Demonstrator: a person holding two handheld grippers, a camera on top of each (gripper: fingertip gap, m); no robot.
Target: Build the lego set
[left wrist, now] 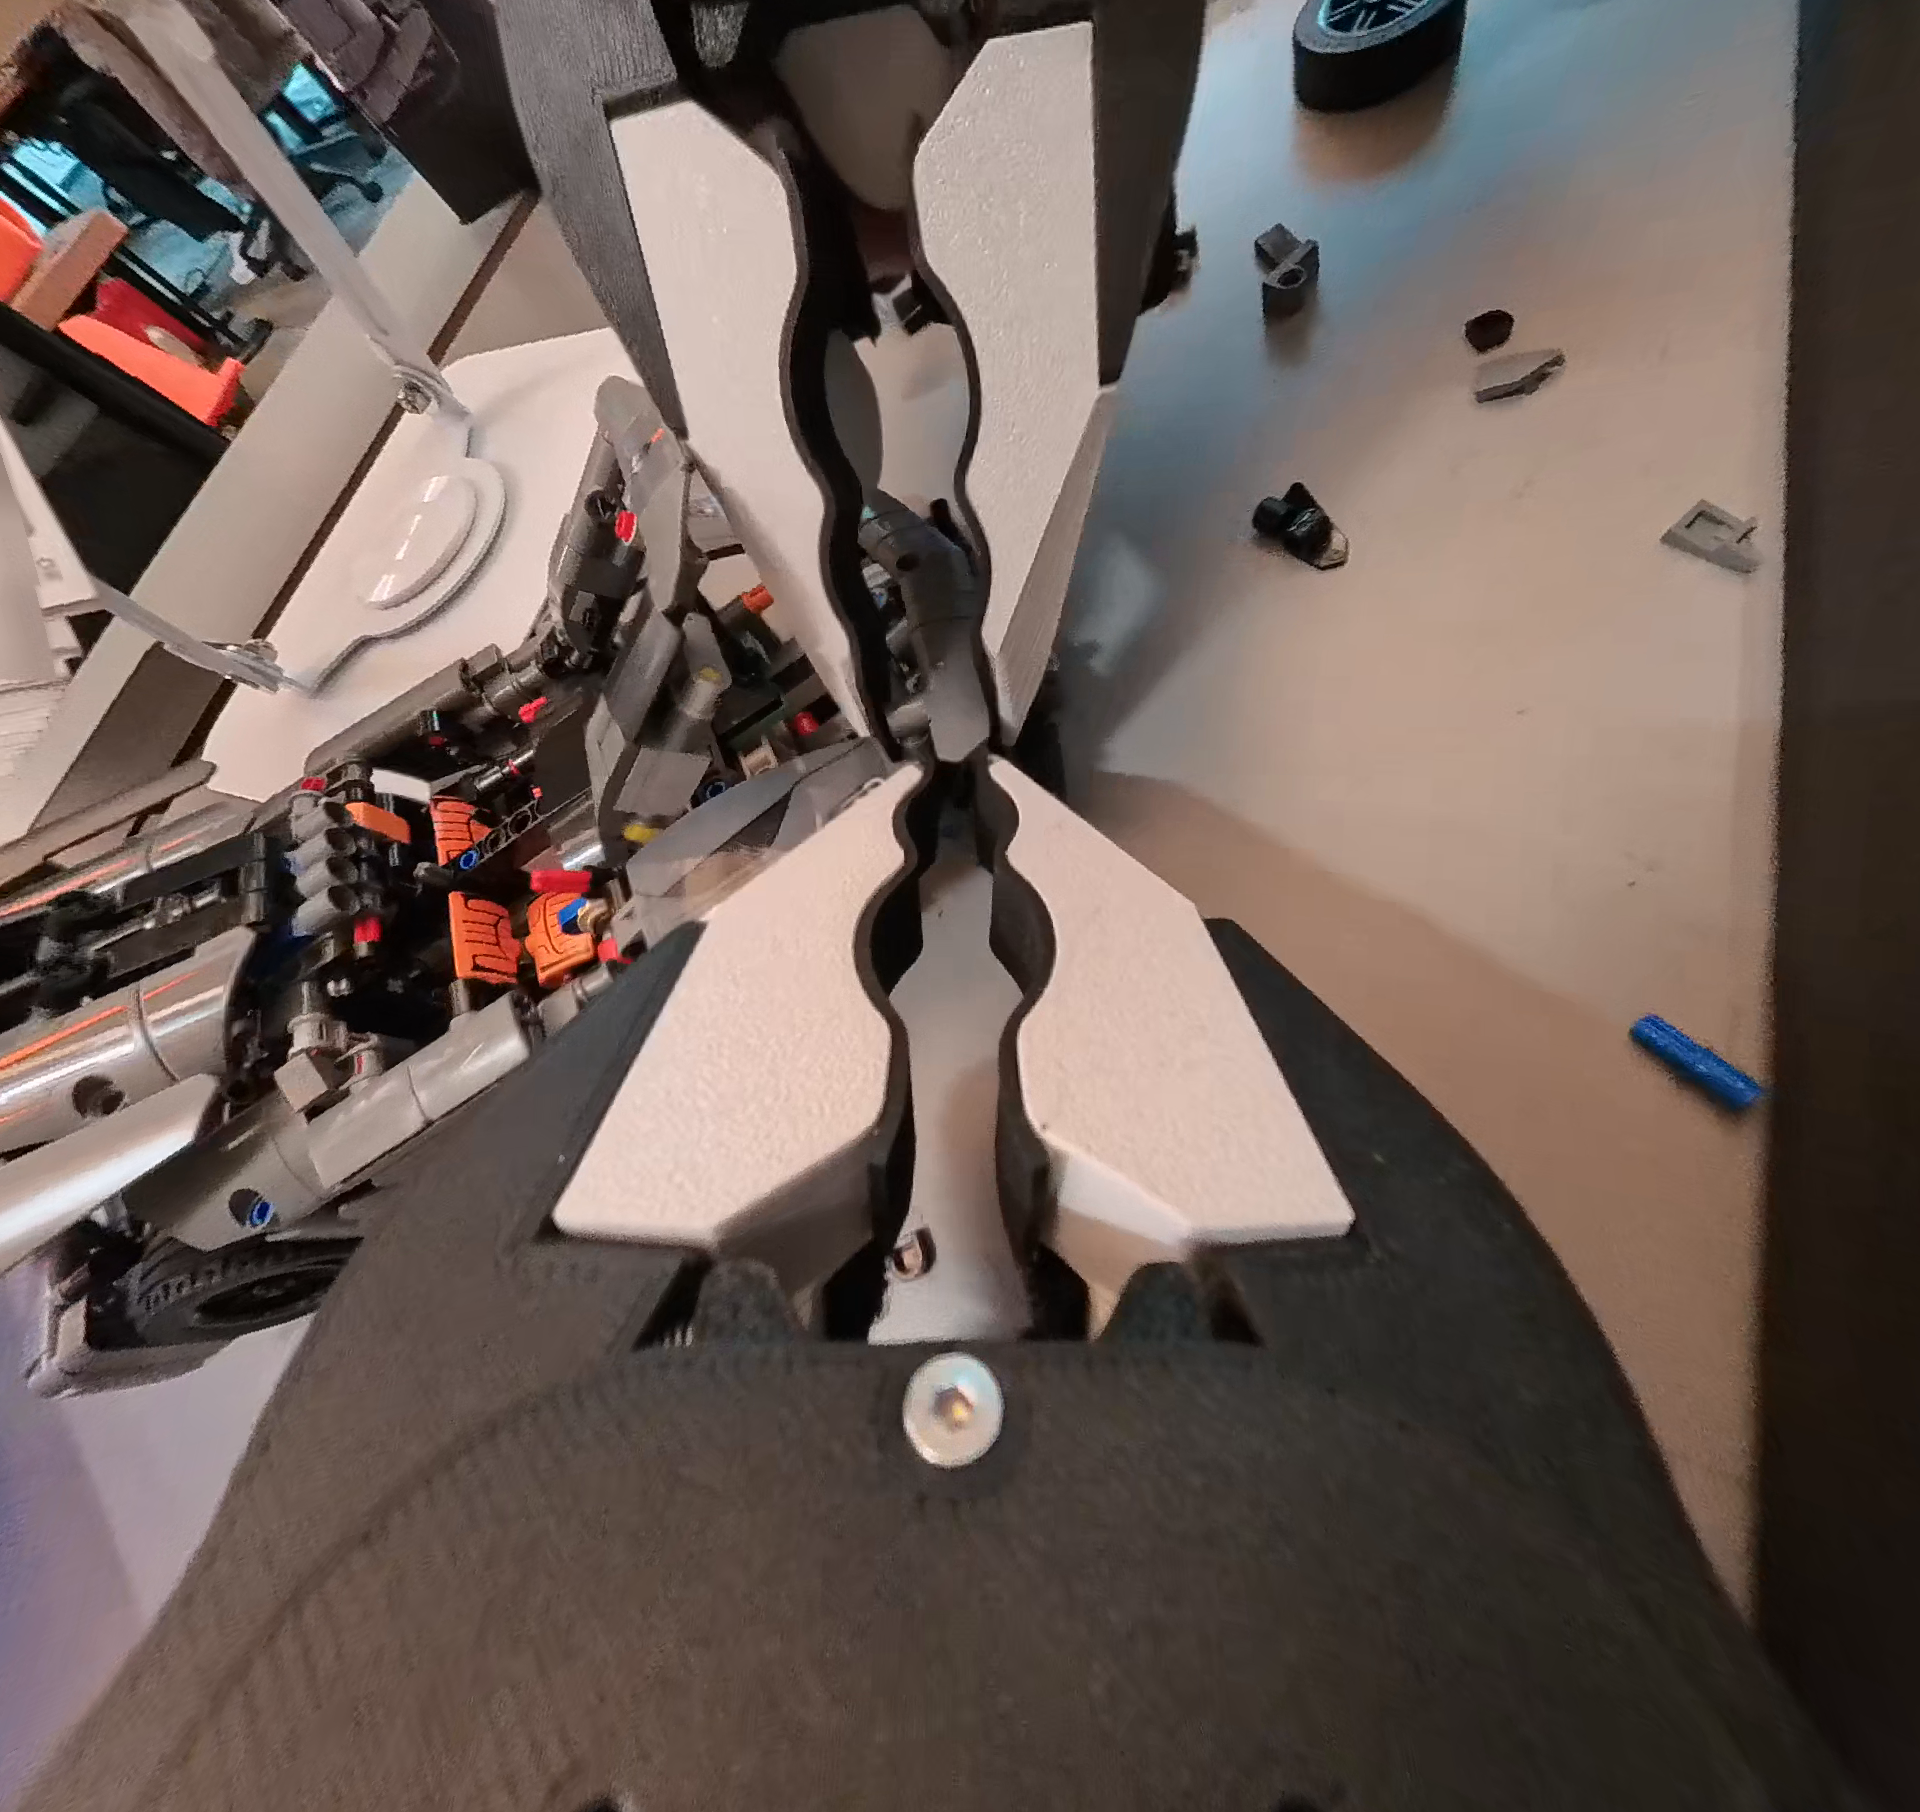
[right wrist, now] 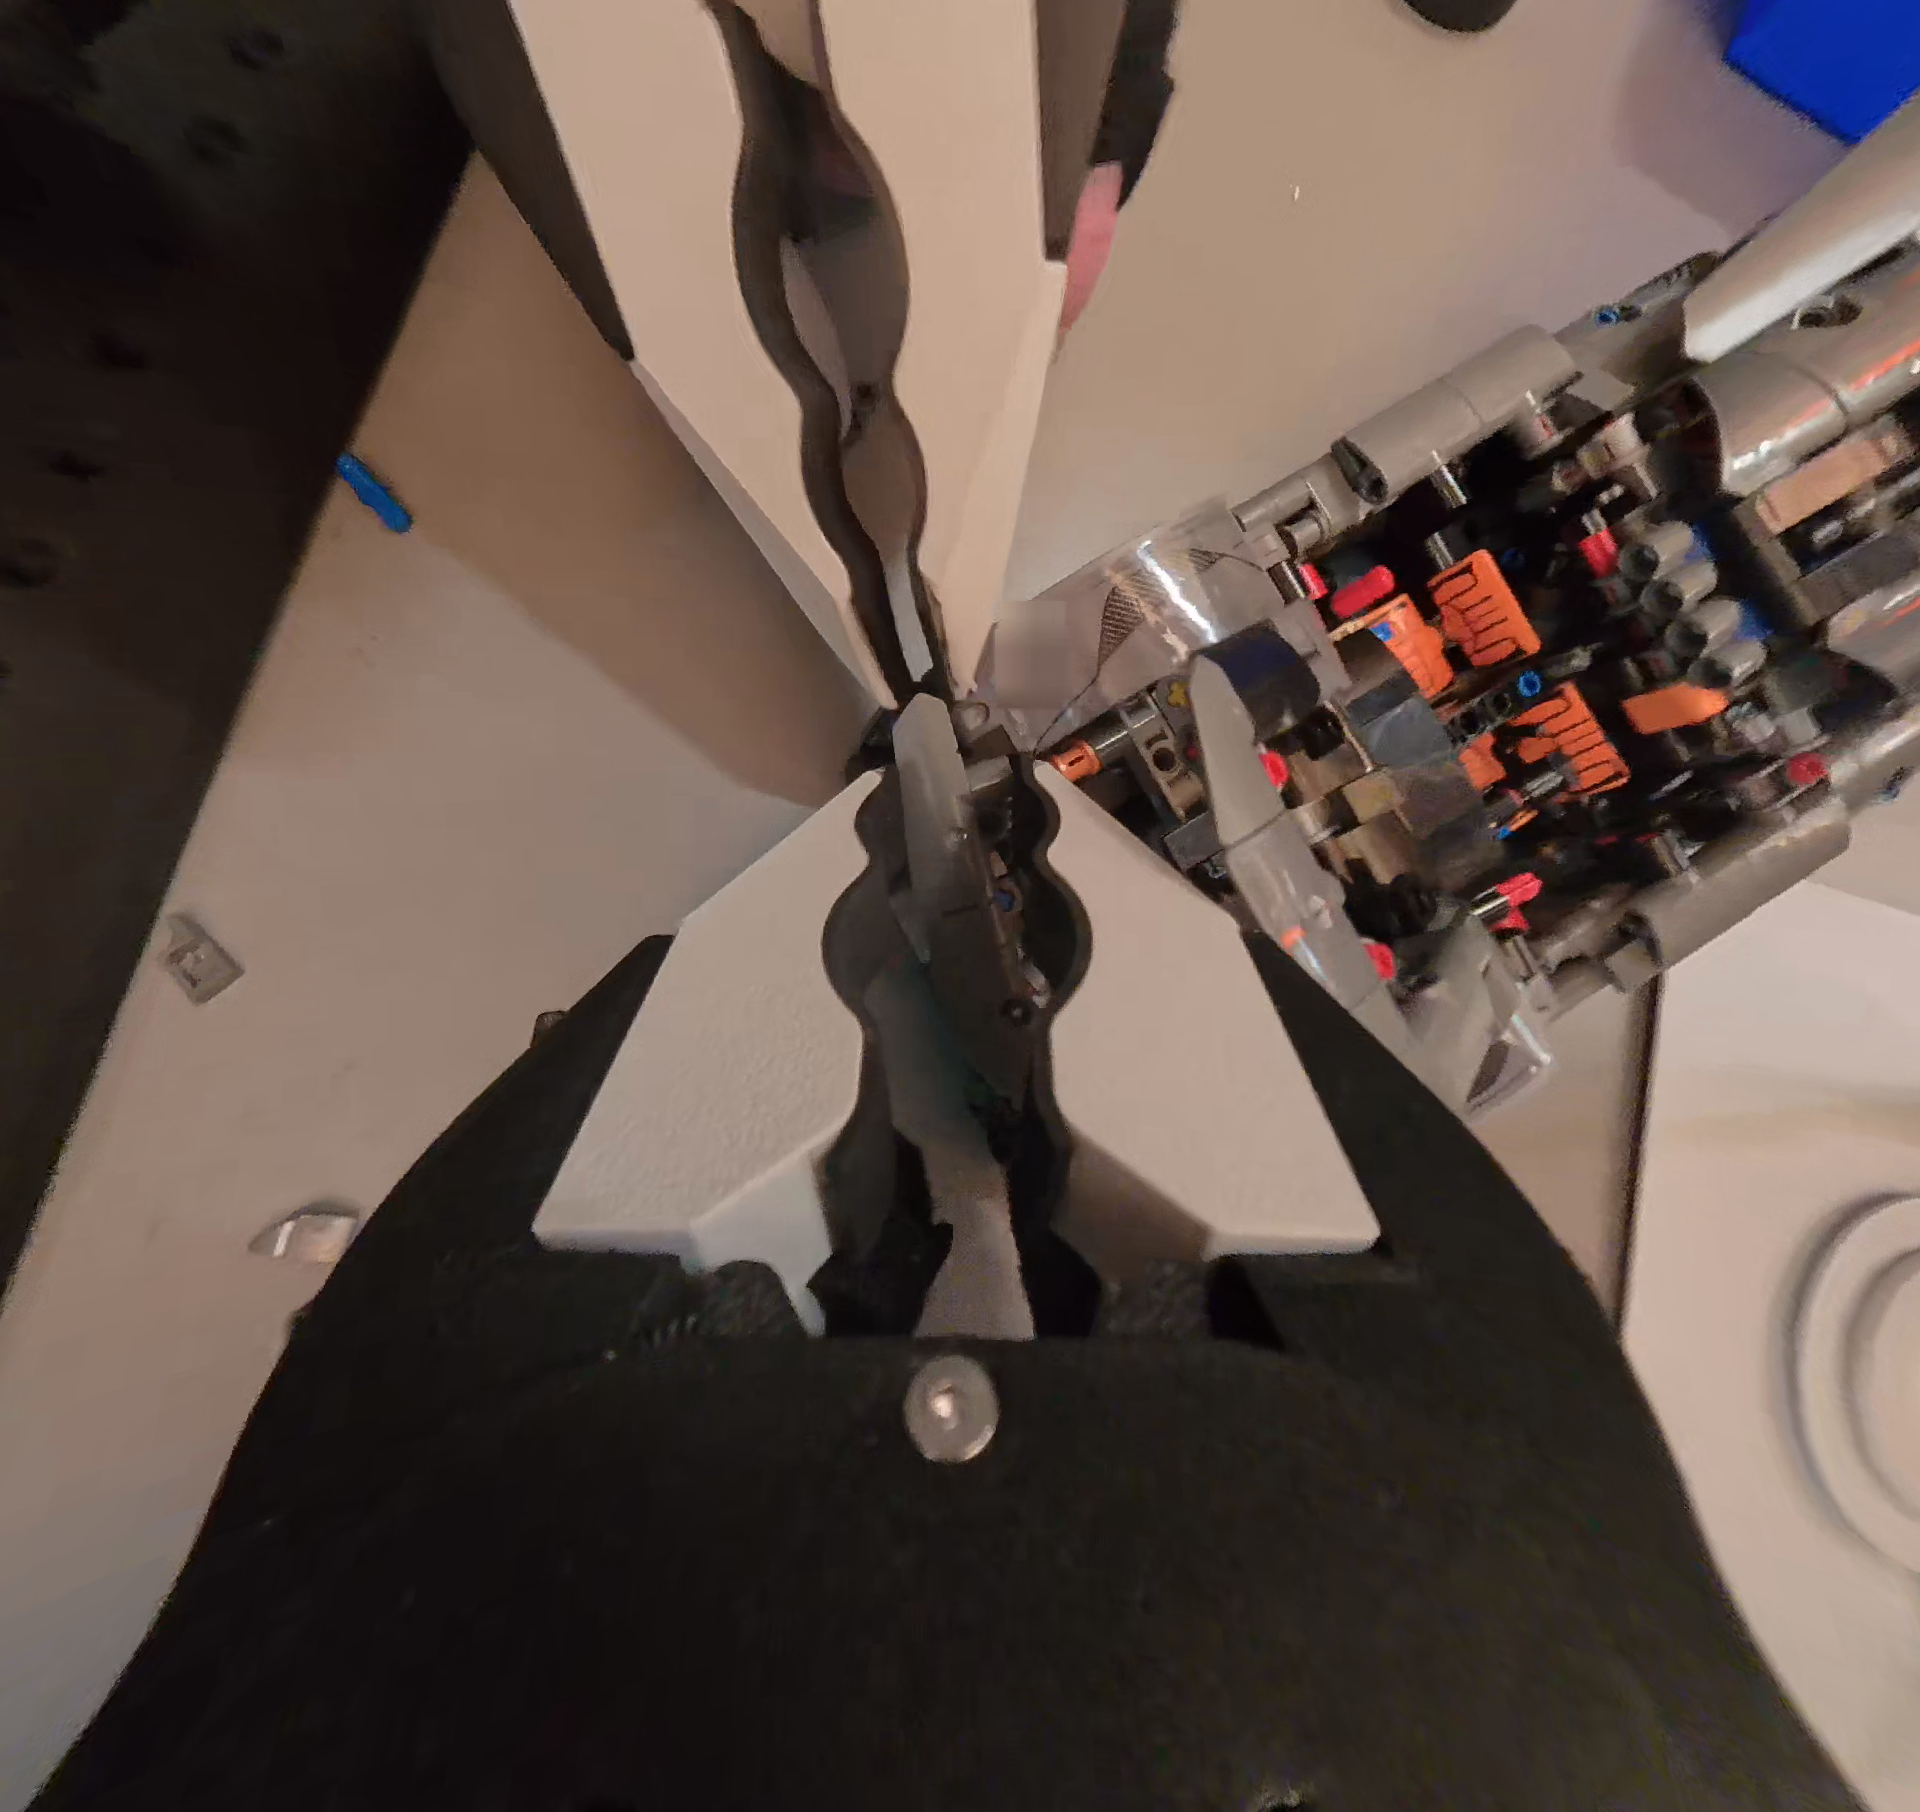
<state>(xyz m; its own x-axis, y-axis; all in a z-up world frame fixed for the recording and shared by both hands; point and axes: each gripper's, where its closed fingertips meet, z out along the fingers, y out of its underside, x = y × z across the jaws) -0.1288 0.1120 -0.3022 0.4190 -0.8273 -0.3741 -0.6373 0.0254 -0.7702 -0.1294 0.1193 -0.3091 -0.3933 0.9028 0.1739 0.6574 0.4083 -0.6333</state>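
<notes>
1. Two hand-held grippers meet tip to tip over the pale surface [left wrist: 1403, 775], right at the edge of the lego car model [left wrist: 343, 931].
2. Left hand-held gripper [left wrist: 951, 780]: fingers nearly together with only a thin slot between them. Tips sit at the edge of a grey panel of the model, but I cannot tell whether they actually pinch it.
3. Right hand-held gripper [right wrist: 961, 754]: clamped on a slim grey-and-black lego sub-assembly [right wrist: 961, 889] that runs lengthwise down the slot between its fingers, tip poking out toward the model. Held along its length probably so it stays stiff while being pushed in.
4. Model lies on the surface, open top showing orange, red and black parts, one tyre fitted at the lower left of the left wrist view.
5. Judgement: this looks like a fitting step, one side steadying while the other presses the piece on. Contact point is hidden by the fingers.
6. Loose parts well apart on the surface: spare wheel [left wrist: 1382, 22], blue pin [left wrist: 1694, 1061], small black connector [left wrist: 1286, 271], grey flat piece [left wrist: 1517, 375]. Not yet used, so the build is unfinished.
</notes>
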